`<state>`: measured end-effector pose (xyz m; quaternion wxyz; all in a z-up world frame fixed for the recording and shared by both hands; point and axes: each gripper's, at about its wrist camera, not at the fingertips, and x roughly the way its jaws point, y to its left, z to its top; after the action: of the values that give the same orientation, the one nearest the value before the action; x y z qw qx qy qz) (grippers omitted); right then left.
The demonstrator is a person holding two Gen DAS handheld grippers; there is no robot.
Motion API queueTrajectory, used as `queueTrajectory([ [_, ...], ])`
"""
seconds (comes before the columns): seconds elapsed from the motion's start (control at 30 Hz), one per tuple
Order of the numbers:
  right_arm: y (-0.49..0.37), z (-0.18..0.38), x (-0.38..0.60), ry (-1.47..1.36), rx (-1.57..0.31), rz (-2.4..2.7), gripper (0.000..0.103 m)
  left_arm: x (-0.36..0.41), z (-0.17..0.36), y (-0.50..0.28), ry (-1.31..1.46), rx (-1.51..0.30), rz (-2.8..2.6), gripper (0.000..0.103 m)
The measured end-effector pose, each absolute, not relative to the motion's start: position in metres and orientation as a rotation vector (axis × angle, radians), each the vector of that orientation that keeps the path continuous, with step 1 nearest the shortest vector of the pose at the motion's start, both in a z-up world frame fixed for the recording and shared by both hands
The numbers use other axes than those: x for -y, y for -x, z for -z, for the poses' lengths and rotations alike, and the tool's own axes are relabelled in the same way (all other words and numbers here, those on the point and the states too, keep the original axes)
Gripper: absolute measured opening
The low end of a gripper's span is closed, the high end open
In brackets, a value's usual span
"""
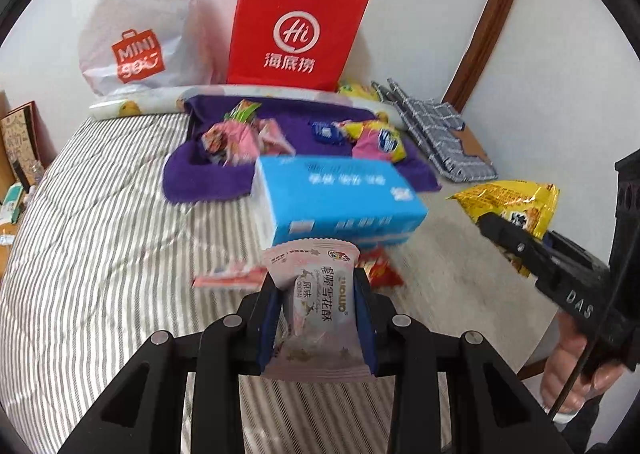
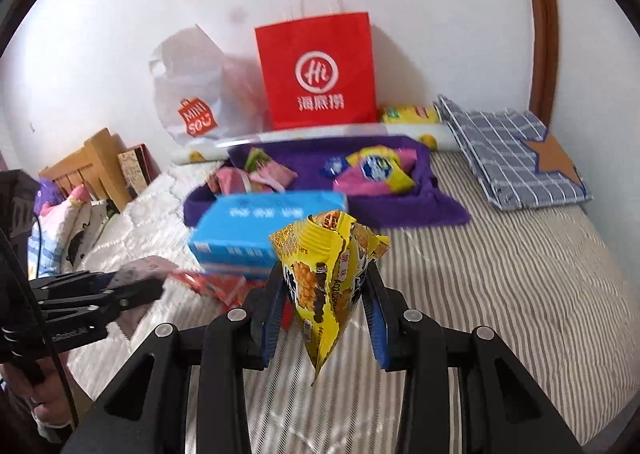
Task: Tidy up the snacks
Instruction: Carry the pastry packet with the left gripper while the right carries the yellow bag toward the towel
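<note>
1. Left claw is pinching a pale pink snack packet between its blue pads, packet standing upright and lifted off the bed.
2. Right claw is clamped on a yellow snack bag, squeezing it near the bottom so the top fans out above the fingers. Also up in the air over the striped bedding.
3. Just past both claws there's a blue box lying flat on the bed, with a red wrapper poking out beside its near edge.
4. Behind the box is a purple cloth tray with more snacks in it: pink packets on the left side, a yellow and pink bag on the right, and a small blue packet between them.
5. Against the wall stand a red paper bag and a white plastic bag, side by side.
6. A folded grey checked cloth with a brown star lies on the bed to the right of the tray.
</note>
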<state>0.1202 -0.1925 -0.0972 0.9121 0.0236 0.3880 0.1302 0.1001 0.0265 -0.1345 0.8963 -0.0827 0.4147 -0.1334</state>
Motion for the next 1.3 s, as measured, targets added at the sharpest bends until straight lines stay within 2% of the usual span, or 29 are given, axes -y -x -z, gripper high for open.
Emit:
queueTrajectory([
  [0.83,-0.239,0.049,0.169,-0.025,-0.713,-0.275,0.037,-0.023,0.079,-0.226,0.175,-0.758,0.249,0.032],
  [1.3,-0.314,0.066,0.159,-0.016,-0.720,-0.254,0.037,-0.037,0.103,-0.295,0.193,-0.776,0.157,0.032],
])
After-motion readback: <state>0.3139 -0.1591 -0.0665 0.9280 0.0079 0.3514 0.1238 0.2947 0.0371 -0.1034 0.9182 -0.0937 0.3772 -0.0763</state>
